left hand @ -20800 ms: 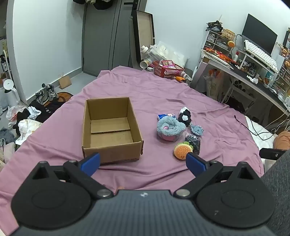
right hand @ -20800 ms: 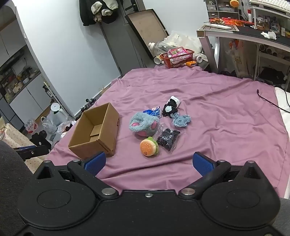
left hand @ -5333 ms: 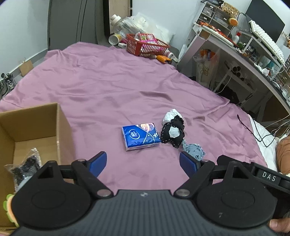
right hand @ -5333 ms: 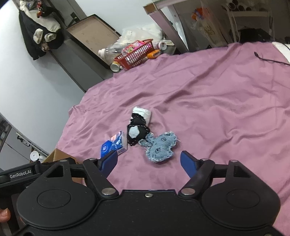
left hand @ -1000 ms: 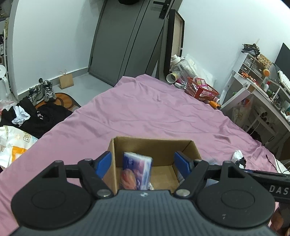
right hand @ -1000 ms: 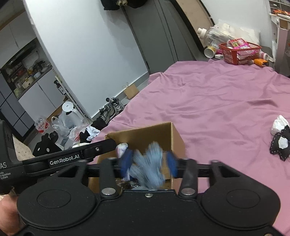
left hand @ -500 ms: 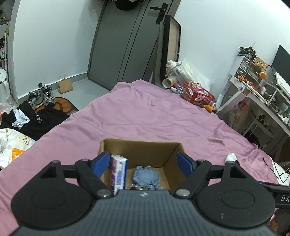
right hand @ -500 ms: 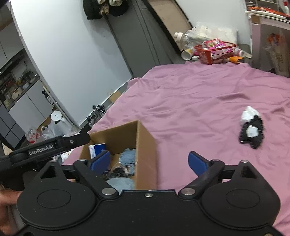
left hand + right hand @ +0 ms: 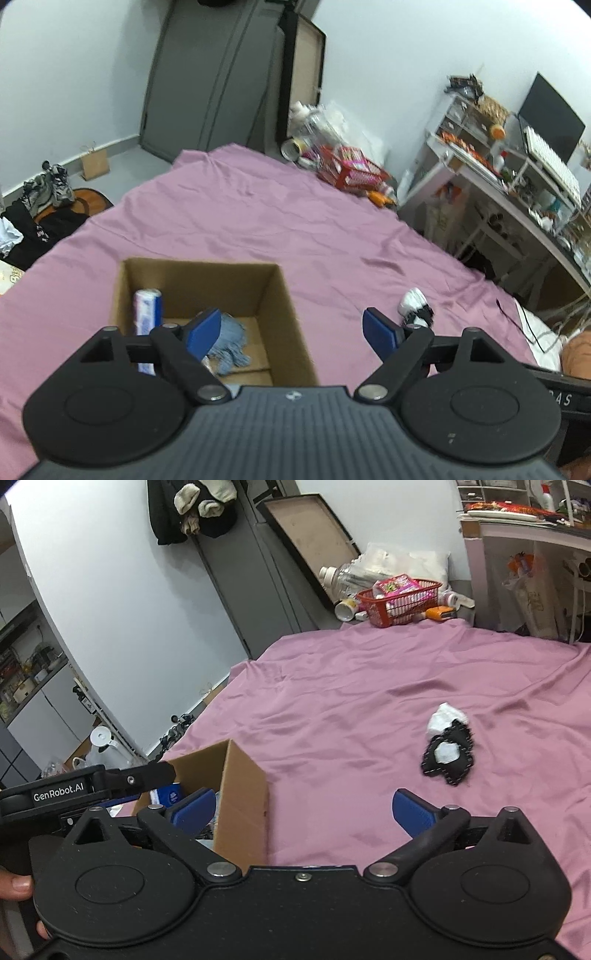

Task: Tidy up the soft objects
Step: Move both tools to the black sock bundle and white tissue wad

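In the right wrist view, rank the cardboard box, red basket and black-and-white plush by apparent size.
1. cardboard box
2. red basket
3. black-and-white plush
The basket sits farther back, so its rank over the plush is unsure.

Pale white walls (image 9: 74, 74), tall grey wardrobe doors (image 9: 207, 81), a cluttered white desk (image 9: 517, 199), purple-sheeted bed (image 9: 369, 686) filling the middle.

bedsheet (image 9: 295, 229): purple cloth, faint sheen, creased
cardboard box (image 9: 284, 295): matt brown cardboard
blue toy (image 9: 229, 341): frayed denim-like cloth
black pouch (image 9: 448, 757): dark fuzzy cloth with a white patch
left claw (image 9: 293, 330): matt black plastic, smooth blue pads (image 9: 380, 330)
basket (image 9: 400, 603): glossy red plastic
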Motion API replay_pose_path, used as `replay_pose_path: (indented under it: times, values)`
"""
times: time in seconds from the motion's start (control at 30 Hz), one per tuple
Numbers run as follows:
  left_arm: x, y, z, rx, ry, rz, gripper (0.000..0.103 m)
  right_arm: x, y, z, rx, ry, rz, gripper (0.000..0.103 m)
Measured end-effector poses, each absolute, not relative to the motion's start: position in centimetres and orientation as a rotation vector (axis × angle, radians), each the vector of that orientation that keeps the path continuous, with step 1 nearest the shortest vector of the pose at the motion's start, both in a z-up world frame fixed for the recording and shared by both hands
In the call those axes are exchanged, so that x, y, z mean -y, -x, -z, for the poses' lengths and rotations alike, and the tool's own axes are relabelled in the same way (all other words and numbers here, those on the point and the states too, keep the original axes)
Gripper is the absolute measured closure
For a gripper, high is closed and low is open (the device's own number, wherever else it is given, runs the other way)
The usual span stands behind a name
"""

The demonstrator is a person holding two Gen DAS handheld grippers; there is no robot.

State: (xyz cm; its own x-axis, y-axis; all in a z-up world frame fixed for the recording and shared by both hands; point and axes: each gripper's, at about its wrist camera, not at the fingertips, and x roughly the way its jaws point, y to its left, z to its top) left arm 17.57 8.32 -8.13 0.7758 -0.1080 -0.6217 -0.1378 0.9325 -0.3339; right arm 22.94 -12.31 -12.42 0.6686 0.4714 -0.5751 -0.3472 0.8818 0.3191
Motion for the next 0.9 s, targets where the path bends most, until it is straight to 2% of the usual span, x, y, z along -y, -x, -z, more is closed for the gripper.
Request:
replay_pose_path:
  times: [0.1,0.23,0.9]
  values:
    - [-6.9,-18.1,7.9,-0.712,0.351,-0.002,0.019,13.5,-23.0,12.5,-0.693,-0.19,-0.46,0.0]
    - [-4.9,-18.3,7.5,-0.713,0.282,-0.01,0.011,14.9,-23.2,12.6,-0.684,-0.188,-0.458,0.0]
    - [2.1,-24.1,8.9,-0.766,0.201,0.009,0.011,22.6,-29.2,14.7,-0.742,-0.241,-0.381,0.0]
